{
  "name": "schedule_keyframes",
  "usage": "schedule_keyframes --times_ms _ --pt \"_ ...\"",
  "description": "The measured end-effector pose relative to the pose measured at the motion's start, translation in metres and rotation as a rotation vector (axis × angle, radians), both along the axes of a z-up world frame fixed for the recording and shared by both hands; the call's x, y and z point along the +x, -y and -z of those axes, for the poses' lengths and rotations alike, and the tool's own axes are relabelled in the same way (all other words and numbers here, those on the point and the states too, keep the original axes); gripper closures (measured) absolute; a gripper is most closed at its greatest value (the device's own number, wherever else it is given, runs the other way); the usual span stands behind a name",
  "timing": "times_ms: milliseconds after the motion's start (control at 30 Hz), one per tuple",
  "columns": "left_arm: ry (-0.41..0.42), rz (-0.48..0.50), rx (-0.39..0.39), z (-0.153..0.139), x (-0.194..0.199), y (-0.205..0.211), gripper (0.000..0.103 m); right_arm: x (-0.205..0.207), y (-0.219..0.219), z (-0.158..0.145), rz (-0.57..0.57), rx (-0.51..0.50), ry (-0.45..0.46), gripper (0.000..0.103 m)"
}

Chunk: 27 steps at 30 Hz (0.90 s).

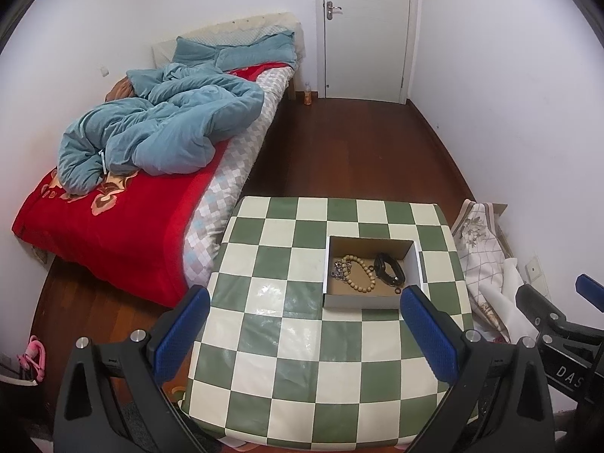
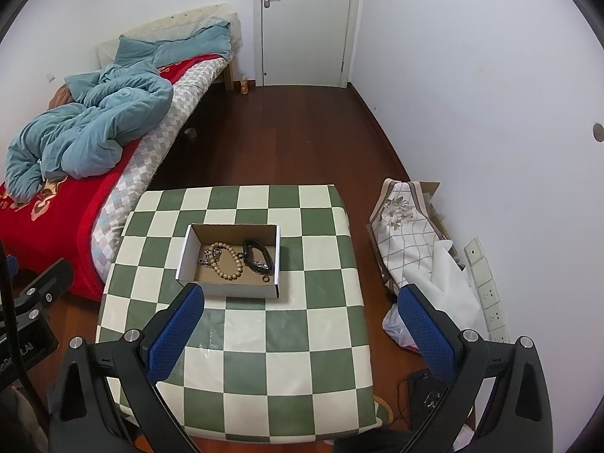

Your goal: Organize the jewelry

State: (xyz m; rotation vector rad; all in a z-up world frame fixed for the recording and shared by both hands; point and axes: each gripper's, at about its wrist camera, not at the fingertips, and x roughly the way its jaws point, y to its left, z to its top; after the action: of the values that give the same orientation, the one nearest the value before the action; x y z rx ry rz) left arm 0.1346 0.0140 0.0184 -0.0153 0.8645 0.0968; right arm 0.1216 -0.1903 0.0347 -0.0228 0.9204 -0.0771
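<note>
A shallow white cardboard box sits on a green-and-cream checkered table. Inside it lie a wooden bead bracelet, a silvery chain, a black wristband and a small black ring. My left gripper hovers open above the table's near half, nothing between its blue pads. My right gripper is open too, just short of the box, also holding nothing.
A bed with a red blanket and blue duvet runs along the left. Folded cloth and bags lie on the floor right of the table. A closed white door stands at the back, past open wooden floor.
</note>
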Motion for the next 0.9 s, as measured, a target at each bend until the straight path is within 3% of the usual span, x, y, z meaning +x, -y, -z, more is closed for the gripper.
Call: schedule_keyframes --times_ms 900 --pt "0.000 0.000 -0.001 -0.0035 -0.0060 -0.0030 0.000 -0.0024 -0.0003 -0.0093 -0.014 0.002 0.005 0.000"
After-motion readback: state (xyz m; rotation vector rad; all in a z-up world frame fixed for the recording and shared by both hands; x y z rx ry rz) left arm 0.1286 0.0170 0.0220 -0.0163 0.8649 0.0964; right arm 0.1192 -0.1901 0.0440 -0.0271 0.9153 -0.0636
